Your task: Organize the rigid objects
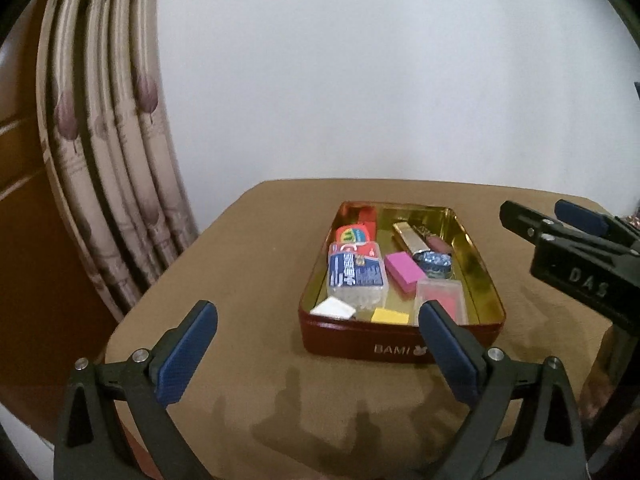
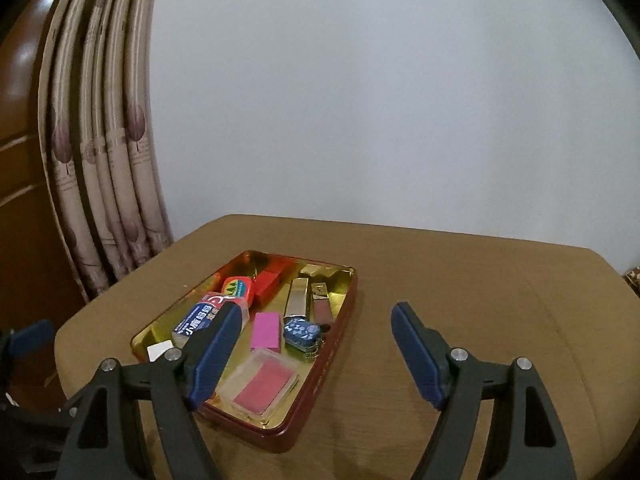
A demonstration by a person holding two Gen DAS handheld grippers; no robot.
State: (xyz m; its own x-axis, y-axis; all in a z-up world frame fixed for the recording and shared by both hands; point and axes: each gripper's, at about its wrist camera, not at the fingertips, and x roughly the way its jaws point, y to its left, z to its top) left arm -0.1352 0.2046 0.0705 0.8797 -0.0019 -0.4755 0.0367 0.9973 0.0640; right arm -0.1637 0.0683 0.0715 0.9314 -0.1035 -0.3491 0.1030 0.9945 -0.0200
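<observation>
Tin (image 2: pixel 340 312) sits on the brown table (image 2: pixel 500 300), items inside. Right gripper (image 2: pixel 316 354) released, empty, left finger over the tin's near end. Left gripper (image 1: pixel 318 352) likewise spread, empty, before the tin. Inside: pink block (image 2: pixel 266 330), clear case (image 2: pixel 264 386), blue fob (image 2: pixel 302 332).

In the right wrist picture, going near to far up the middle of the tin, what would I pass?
Clear case with pink pad → pink eraser → gold bar → red box.
</observation>
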